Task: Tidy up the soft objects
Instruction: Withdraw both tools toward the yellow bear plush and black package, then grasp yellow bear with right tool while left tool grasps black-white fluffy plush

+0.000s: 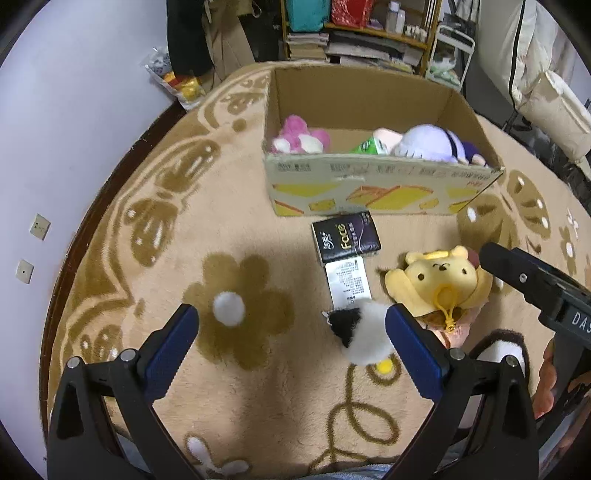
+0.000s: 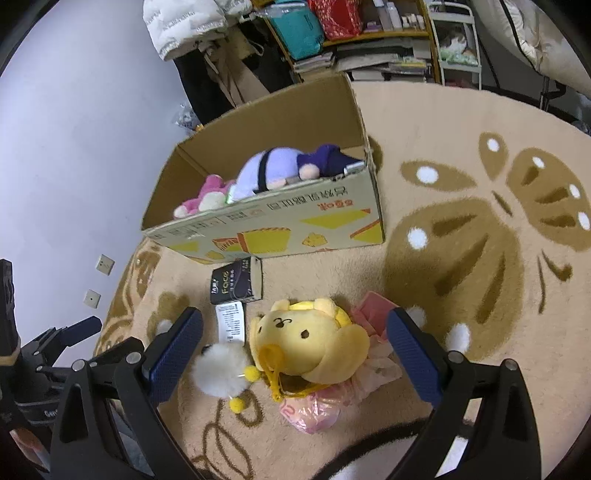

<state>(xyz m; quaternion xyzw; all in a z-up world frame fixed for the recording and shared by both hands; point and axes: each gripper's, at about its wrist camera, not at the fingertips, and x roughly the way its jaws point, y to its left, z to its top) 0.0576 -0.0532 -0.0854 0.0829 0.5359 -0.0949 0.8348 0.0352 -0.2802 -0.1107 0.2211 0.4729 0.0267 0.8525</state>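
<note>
A yellow bear plush (image 2: 310, 339) (image 1: 439, 280) lies on the beige rug on top of a pink plastic packet (image 2: 332, 391). A white-and-black fluffy pompom toy (image 1: 364, 332) (image 2: 221, 369) lies just left of it. A black tissue pack (image 1: 345, 236) (image 2: 236, 280) lies in front of the open cardboard box (image 1: 380, 184) (image 2: 280, 229), which holds a pink plush (image 1: 299, 138) and a purple plush (image 1: 432, 144). My left gripper (image 1: 291, 328) is open above the rug, its right finger beside the pompom. My right gripper (image 2: 295, 332) is open, straddling the yellow bear.
The round rug (image 1: 221, 229) has brown flower and butterfly patterns. A lilac wall (image 1: 55, 129) stands to the left. Shelves with books and bags (image 1: 351, 29) stand behind the box. A white cushion (image 1: 561, 110) lies at the far right.
</note>
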